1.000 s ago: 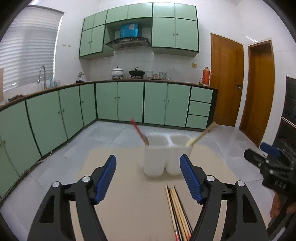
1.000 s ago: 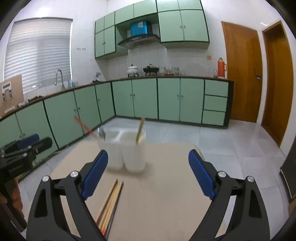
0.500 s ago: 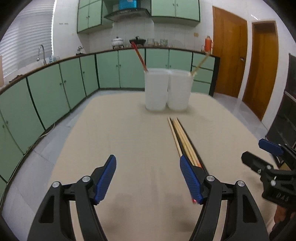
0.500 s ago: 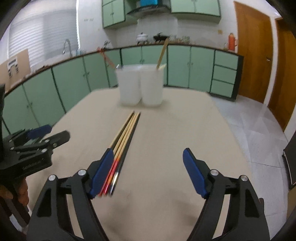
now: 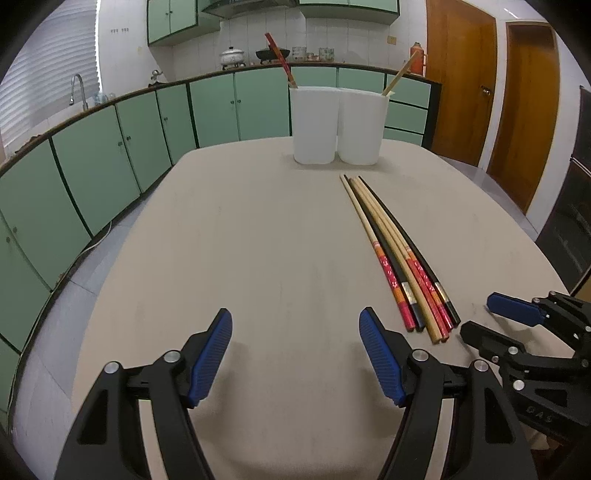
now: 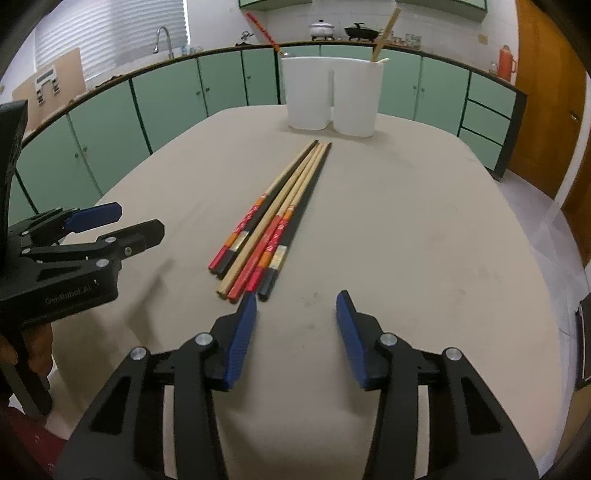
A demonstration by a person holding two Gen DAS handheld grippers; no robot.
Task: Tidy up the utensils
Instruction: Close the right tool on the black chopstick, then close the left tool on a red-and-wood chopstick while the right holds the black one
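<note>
- The left gripper has its jaws spread wide with nothing between them, above bare beige surface.
- The right gripper has its jaws closing, still apart, with only surface between them; no pad presses on anything.
- The right gripper's left pad sits just beside the near ends of a bundle of chopsticks, and contact cannot be told.
- The chopsticks lie side by side on the surface, their thin tips pointing toward the holder at the far end.
- The bundle mixes plain wooden sticks, black sticks, and sticks with red and orange patterned ends.
- In the left wrist view the chopsticks lie to the right of the left gripper, apart from it.
- A white holder with two compartments stands upright near the far edge of the surface.
- A red chopstick leans out of the left compartment, tilted left.
- A pale wooden chopstick leans out of the right compartment, tilted right.
- A hand shows at the left edge of the right wrist view, under the left gripper.
- Green cabinets curve behind the surface.
- Brown doors stand at right.
</note>
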